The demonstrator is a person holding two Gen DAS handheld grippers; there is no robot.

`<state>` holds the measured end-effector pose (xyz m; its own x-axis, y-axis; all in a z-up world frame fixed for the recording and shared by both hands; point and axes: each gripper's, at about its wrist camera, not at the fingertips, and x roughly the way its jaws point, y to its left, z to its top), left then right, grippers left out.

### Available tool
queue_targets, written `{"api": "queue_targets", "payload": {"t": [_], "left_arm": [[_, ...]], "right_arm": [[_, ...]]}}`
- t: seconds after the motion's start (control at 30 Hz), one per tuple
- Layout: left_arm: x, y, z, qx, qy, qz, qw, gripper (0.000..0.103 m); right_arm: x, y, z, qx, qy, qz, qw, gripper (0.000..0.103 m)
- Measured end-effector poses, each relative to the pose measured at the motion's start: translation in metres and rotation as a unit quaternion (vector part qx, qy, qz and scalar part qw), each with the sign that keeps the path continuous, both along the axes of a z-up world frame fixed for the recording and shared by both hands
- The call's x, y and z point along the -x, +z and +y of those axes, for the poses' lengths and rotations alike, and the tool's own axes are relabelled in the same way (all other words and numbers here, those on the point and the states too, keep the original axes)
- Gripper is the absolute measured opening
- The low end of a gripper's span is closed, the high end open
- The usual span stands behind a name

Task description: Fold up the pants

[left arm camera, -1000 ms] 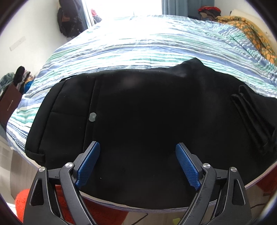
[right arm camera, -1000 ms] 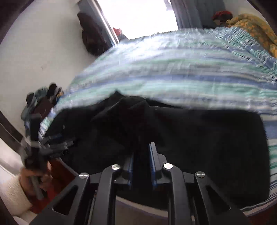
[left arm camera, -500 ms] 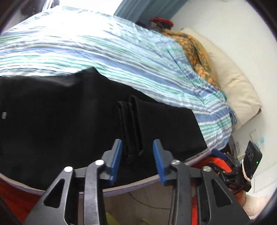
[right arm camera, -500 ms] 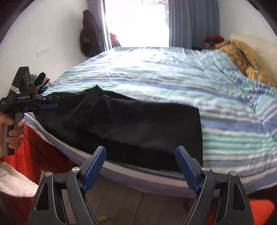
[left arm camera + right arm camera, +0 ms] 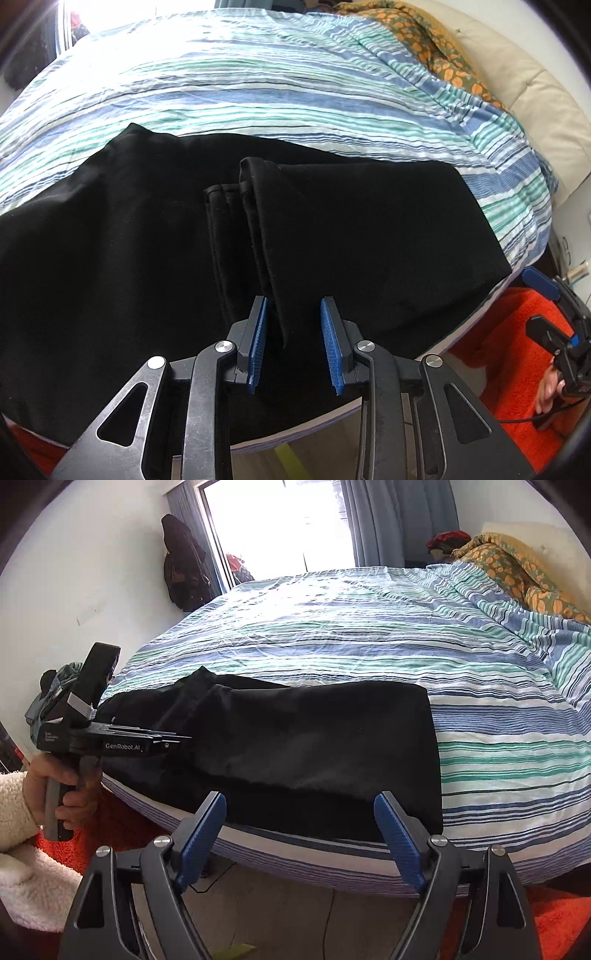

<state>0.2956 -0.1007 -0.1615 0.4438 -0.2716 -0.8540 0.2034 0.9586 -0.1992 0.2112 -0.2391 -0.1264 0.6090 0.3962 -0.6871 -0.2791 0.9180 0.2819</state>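
Black pants [image 5: 147, 240] lie folded across the near edge of the striped bed [image 5: 295, 92], with the leg hems [image 5: 255, 206] doubled back on top in the middle. My left gripper [image 5: 293, 301] points down at the near end of those hems. Its jaws are closing, the hem edge lies between them, and a gap still shows at the right pad. In the right wrist view the pants [image 5: 314, 738] stretch left to right. My right gripper [image 5: 301, 797] hangs open over the bed's edge with nothing between its fingers. A hand holds the left gripper [image 5: 184, 737] at the left.
A cream pillow [image 5: 517, 74] and an orange floral blanket [image 5: 424, 37] sit at the head of the bed. Orange rug [image 5: 517, 332] covers the floor beside the bed. Dark clothes [image 5: 181, 572] hang on the wall by the bright window [image 5: 277, 524].
My left gripper swung right from the waist end to the doubled-back hems and its jaws narrowed. My right gripper opened off the black cloth and drew back to the bed's edge.
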Motion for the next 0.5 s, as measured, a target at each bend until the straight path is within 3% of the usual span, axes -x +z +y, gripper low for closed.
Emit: {"api": "queue_targets", "payload": {"t": [0.03,0.2,0.37,0.5], "left_arm": [[-0.001,-0.001,-0.002,-0.007,0.001,-0.001,1.0000,0.017],[0.004,0.011,-0.004,-0.001,0.013,-0.024,0.9996,0.005],[0.017,0.029,0.001,-0.010,0.030,-0.064,0.9974,0.004],[0.010,0.007,0.010,-0.025,0.045,-0.037,0.9980,0.003]], "right_arm": [[-0.001,0.000,-0.002,-0.004,-0.003,0.000,1.000,0.082],[-0.002,0.002,-0.010,-0.017,-0.017,-0.004,1.000,0.082],[-0.002,0.001,-0.013,-0.019,-0.021,-0.002,1.000,0.082],[-0.004,-0.002,-0.012,-0.018,-0.016,0.003,1.000,0.082]]}}
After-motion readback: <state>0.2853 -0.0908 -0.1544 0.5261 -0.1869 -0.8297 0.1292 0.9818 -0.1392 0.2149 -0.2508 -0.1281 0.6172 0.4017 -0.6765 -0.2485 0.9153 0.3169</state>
